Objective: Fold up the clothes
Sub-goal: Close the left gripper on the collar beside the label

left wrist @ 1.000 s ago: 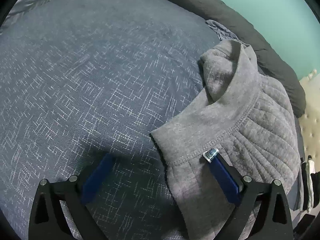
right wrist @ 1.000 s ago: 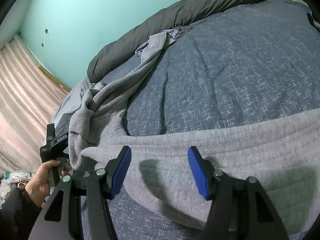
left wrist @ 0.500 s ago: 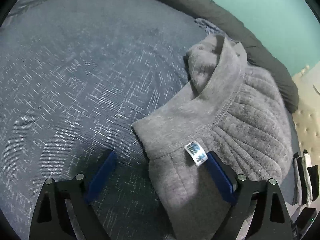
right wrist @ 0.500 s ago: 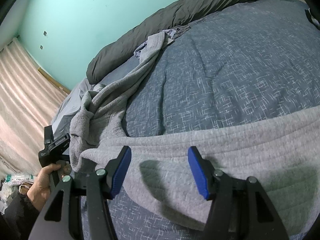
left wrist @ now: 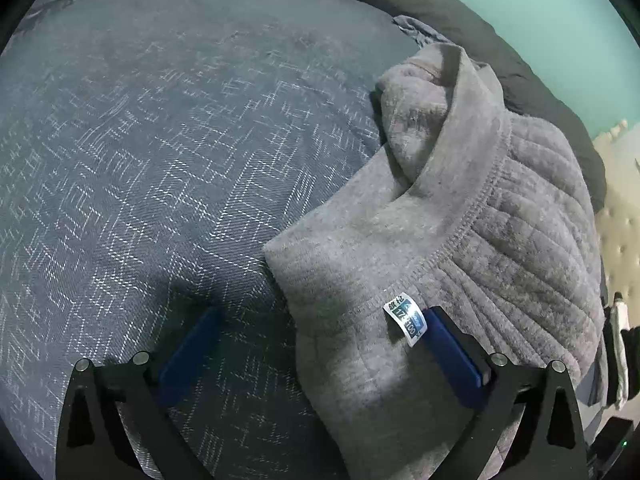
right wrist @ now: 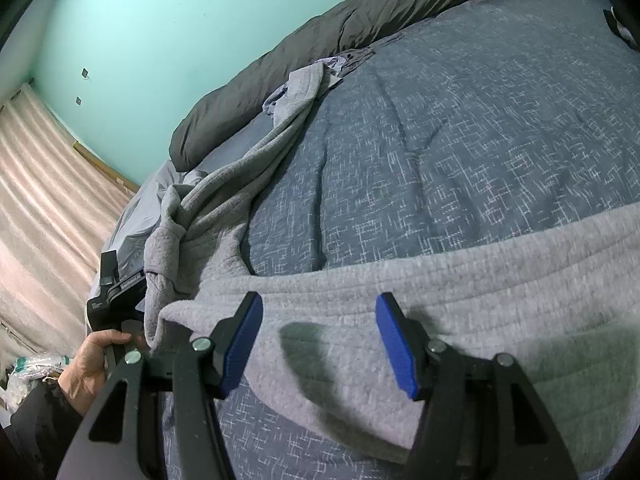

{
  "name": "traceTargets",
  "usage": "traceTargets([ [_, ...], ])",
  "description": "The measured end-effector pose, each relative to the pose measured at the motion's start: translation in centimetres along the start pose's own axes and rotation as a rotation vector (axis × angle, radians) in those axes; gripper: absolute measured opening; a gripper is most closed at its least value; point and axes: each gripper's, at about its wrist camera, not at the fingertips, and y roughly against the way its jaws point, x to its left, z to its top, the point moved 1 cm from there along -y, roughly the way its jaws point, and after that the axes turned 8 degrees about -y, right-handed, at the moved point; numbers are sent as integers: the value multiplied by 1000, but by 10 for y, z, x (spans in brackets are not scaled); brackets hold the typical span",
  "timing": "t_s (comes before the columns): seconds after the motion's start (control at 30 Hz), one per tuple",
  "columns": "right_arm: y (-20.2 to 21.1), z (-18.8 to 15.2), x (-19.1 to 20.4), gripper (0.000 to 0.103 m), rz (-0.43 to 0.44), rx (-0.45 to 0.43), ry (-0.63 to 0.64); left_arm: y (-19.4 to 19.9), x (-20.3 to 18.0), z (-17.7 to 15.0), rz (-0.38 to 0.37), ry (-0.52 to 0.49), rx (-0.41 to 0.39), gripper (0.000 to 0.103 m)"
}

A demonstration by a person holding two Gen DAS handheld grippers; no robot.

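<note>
A grey quilted garment (left wrist: 460, 216) lies on a blue patterned bedspread (left wrist: 160, 140), its waistband folded back with a small white and blue size tag (left wrist: 404, 316). My left gripper (left wrist: 320, 344) is open and low over the waistband corner, its right finger beside the tag, its left finger over bare bedspread. In the right wrist view the same garment (right wrist: 440, 304) stretches across the bed, one leg (right wrist: 256, 156) running to the far edge. My right gripper (right wrist: 318, 340) is open and empty just above the grey fabric. The left gripper's body and the hand holding it (right wrist: 100, 344) show at the left.
A dark grey duvet roll (right wrist: 360, 28) lies along the bed's far side under a teal wall (right wrist: 160, 20). A pink curtain (right wrist: 36, 200) hangs at the left. A beige padded headboard (left wrist: 620, 216) shows at the right of the left wrist view.
My left gripper has shifted relative to the waistband corner, and the size tag has come into full view beside its right finger. My right gripper has barely moved.
</note>
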Motion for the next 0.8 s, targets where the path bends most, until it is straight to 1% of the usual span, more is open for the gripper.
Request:
traceTargets([
  [0.1, -1, -1, 0, 60, -2, 0, -1, -6, -8, 12, 10, -17, -3, 101],
  [0.17, -1, -1, 0, 60, -3, 0, -2, -2, -9, 10, 31, -39, -11, 94],
  [0.23, -2, -1, 0, 60, -4, 0, -4, -1, -15, 11, 50, -62, -18, 73],
  [0.27, -2, -1, 0, 60, -5, 0, -5, 1, -17, 12, 44, -70, -24, 69],
  [0.3, -2, -1, 0, 60, -5, 0, -5, 2, -18, 11, 33, -75, -25, 62],
  [0.33, -3, 0, 0, 60, -5, 1, -6, 3, -20, 11, 16, -79, -24, 52],
  [0.47, -3, 0, -1, 60, -4, 1, -8, 4, -21, 11, -4, -78, -25, 45],
  [0.5, -3, 0, -1, 60, -4, 2, -9, 5, -18, 11, -13, -66, -29, 35],
  [0.53, -3, 0, -1, 60, -3, 1, -9, 7, -16, 12, -24, -49, -36, 30],
  [0.6, -3, 0, -1, 60, -2, 1, -11, 14, -15, 12, -19, -53, -54, 20],
  [0.67, -3, 1, -1, 60, -2, 1, -13, 23, -17, 13, -7, -68, -74, 14],
  [0.8, -3, 1, -1, 60, 3, -1, -19, 52, -21, 10, 15, -96, -128, 11],
])
